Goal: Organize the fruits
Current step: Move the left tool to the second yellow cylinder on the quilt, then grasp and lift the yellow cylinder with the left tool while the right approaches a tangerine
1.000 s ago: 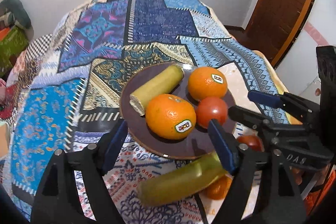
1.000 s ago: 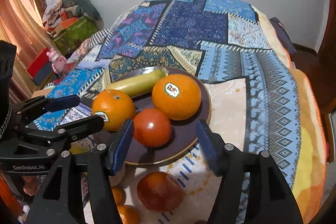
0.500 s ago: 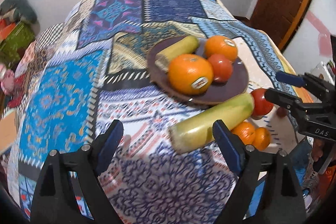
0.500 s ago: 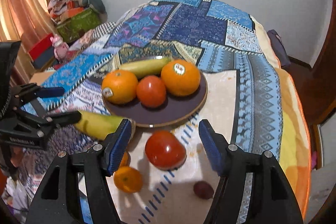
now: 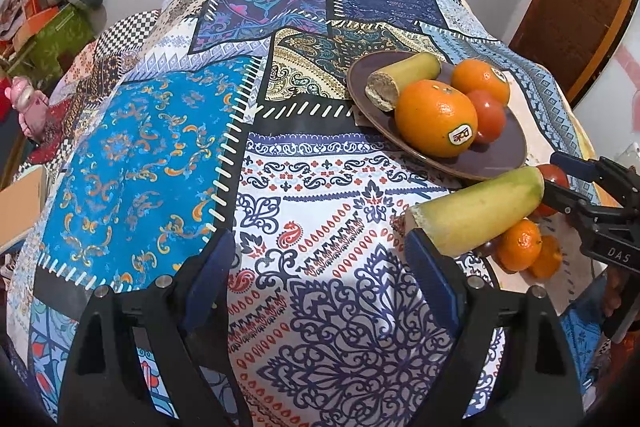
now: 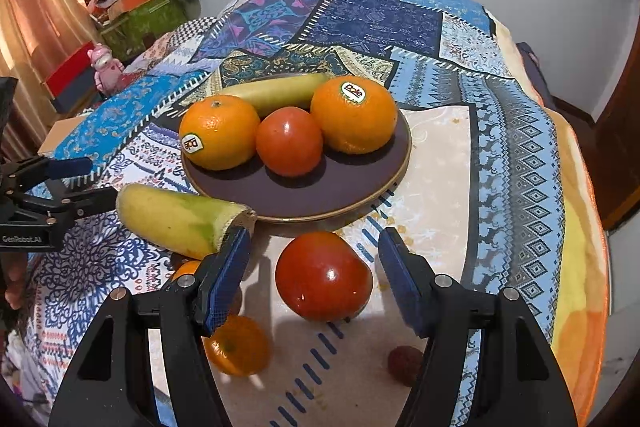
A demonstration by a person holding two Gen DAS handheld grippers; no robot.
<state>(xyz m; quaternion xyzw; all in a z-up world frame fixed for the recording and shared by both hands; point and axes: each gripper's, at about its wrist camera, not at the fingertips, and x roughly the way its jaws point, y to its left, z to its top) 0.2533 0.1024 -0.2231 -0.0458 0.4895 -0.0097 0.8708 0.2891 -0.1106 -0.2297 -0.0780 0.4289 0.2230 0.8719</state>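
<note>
A dark round plate [image 6: 320, 195] [image 5: 500, 155] holds two Dole oranges [image 6: 219, 131] [image 6: 354, 115], a red tomato [image 6: 289, 141] and a cut banana piece [image 6: 276, 93]. On the cloth in front lie a second banana piece [image 6: 176, 217] [image 5: 476, 211], a larger tomato [image 6: 324, 275], small oranges [image 6: 236, 345] [image 5: 520, 245] and a small brown fruit [image 6: 405, 363]. My right gripper [image 6: 314, 281] is open, its fingers either side of the larger tomato. My left gripper [image 5: 324, 275] is open and empty over bare cloth, left of the banana piece.
The patchwork cloth [image 5: 160, 147] covers a round table. Boxes and clutter [image 6: 132, 7] stand at the far left by a curtain. A wooden door [image 5: 580, 7] is at the right.
Both grippers have pulled back from the plate. The left one has swung left over bare cloth. The right one now frames the loose tomato in front of the plate.
</note>
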